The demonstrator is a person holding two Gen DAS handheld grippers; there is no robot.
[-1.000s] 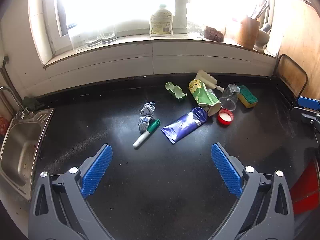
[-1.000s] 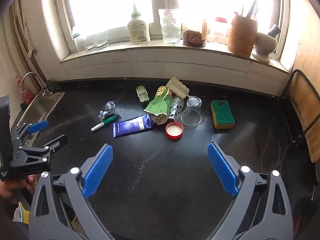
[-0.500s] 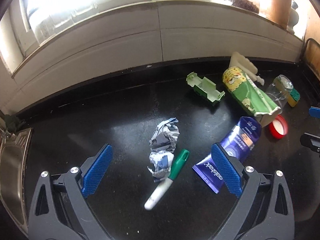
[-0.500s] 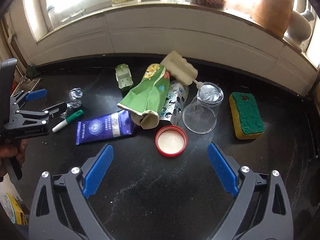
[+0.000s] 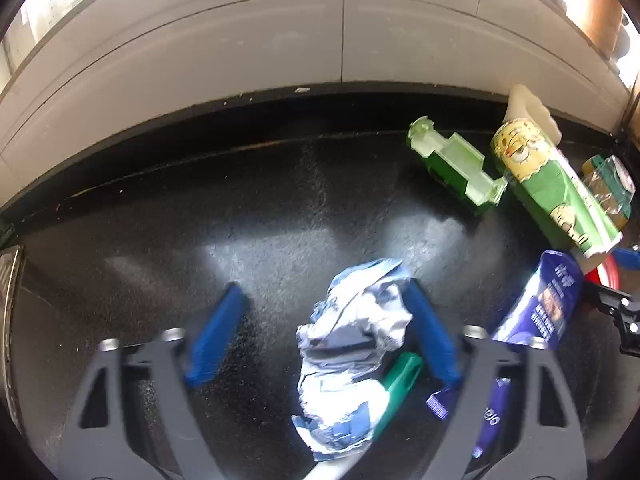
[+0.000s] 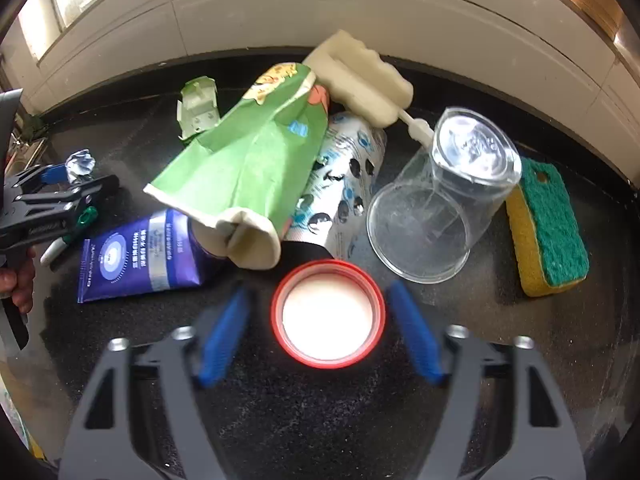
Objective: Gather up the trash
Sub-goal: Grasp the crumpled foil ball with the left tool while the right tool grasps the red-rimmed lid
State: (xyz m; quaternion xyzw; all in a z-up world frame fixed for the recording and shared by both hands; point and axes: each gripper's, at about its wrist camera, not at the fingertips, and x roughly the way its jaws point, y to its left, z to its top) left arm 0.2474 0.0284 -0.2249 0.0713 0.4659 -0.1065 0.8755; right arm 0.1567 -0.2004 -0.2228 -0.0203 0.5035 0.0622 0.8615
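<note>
My left gripper (image 5: 324, 336) is open and low over the black counter, its jaws either side of a crumpled silver-blue wrapper (image 5: 352, 348); the right finger touches it. A green-capped marker (image 5: 396, 380) lies beside the wrapper. My right gripper (image 6: 320, 332) is open, its jaws either side of a red lid (image 6: 328, 314) without touching it. A purple tube (image 6: 140, 256), a green snack bag (image 6: 248, 168), a printed can (image 6: 340, 188) and a green plastic piece (image 6: 198, 106) lie behind. The left gripper also shows in the right wrist view (image 6: 60, 192).
A clear cup (image 6: 436, 208) lies on its side, with a green-yellow sponge (image 6: 548, 228) to its right. A cream brush head (image 6: 360, 80) rests by the white wall (image 6: 360, 12). The sink edge (image 5: 10, 276) is at far left.
Both grippers have moved forward and down. The left now straddles the crumpled wrapper, the right straddles the red lid. Both jaw pairs have narrowed a little.
</note>
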